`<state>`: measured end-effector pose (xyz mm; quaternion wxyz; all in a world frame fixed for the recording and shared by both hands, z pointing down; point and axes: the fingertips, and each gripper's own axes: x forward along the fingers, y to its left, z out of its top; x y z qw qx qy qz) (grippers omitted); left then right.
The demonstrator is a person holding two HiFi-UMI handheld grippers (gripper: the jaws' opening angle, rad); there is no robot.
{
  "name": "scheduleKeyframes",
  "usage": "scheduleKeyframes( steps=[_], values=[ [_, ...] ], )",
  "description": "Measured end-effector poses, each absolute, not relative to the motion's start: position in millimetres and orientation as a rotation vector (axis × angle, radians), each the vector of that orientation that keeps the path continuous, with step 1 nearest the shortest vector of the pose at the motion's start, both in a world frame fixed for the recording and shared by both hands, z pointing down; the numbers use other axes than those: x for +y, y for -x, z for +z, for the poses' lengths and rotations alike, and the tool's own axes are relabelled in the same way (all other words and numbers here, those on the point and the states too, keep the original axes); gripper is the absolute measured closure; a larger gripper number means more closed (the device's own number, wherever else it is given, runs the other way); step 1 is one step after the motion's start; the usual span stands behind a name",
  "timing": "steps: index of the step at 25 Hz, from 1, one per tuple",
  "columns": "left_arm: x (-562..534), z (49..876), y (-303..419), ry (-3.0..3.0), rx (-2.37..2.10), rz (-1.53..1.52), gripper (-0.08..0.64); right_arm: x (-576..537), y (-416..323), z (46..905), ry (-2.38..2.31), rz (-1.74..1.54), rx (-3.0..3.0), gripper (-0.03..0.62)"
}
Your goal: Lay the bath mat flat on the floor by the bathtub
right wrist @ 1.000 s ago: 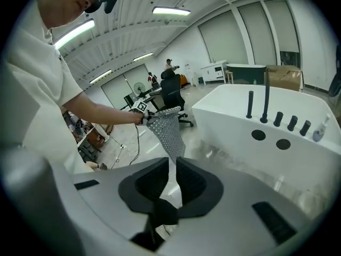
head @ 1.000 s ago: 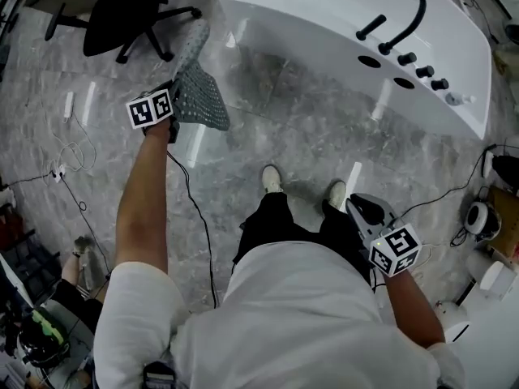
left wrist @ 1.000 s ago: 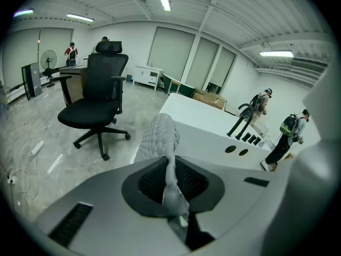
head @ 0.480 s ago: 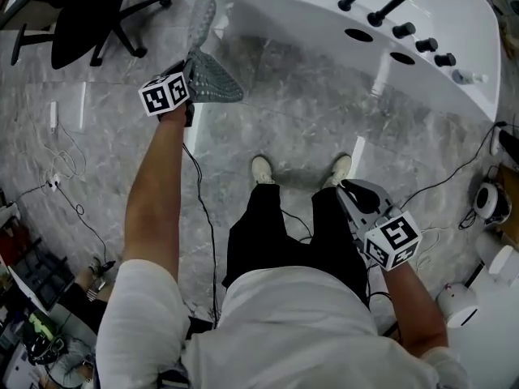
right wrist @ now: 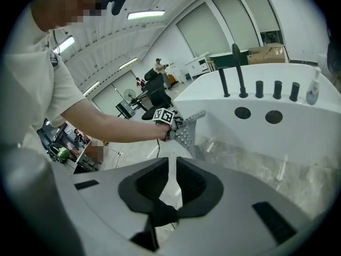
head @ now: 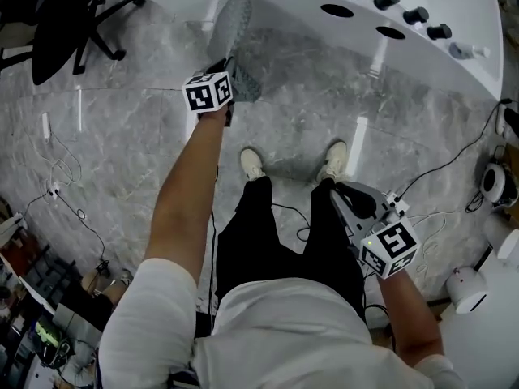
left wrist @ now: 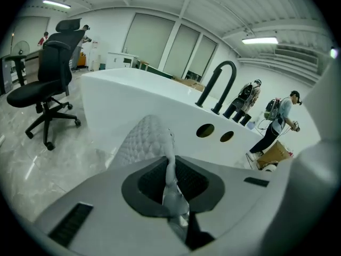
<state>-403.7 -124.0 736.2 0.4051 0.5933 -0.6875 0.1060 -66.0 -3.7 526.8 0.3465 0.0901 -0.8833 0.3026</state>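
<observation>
The grey, bumpy bath mat (head: 236, 42) hangs folded above the marble floor, just before the white bathtub (head: 454, 23). My left gripper (head: 226, 84) is shut on the mat's edge at arm's length, left of my feet. In the left gripper view a thin fold of the mat (left wrist: 145, 142) is pinched between the left gripper (left wrist: 170, 181) jaws, and the bathtub (left wrist: 122, 97) wall stands close behind. My right gripper (head: 353, 198) hangs low by my right leg, shut and holding nothing. In the right gripper view the right gripper (right wrist: 171, 170) looks toward the mat (right wrist: 187, 132) and the bathtub (right wrist: 277, 132).
A black office chair (head: 49, 14) stands at the far left. Cables (head: 61, 189) trail over the floor on the left and right. Black taps (head: 405, 13) sit on the tub rim. My shoes (head: 251, 164) are about a step from the tub. White devices (head: 493, 183) lie at the right.
My left gripper has carried the mat to the right, closer to the tub and more in front of my feet. The right gripper has stayed by my leg.
</observation>
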Motion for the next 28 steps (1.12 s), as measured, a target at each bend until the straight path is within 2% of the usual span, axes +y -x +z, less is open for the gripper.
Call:
scheduleKeyframes(
  steps=[11, 28],
  values=[
    [-206, 783, 255, -1.633, -1.601, 0.38, 0.515, -48, -27, 559, -0.397, 0.923, -2.27, 0.536],
    [-300, 877, 40, -1.755, -1.393, 0.38, 0.515, -110, -141, 613, -0.521, 1.068, -2.266, 0.537]
  ],
)
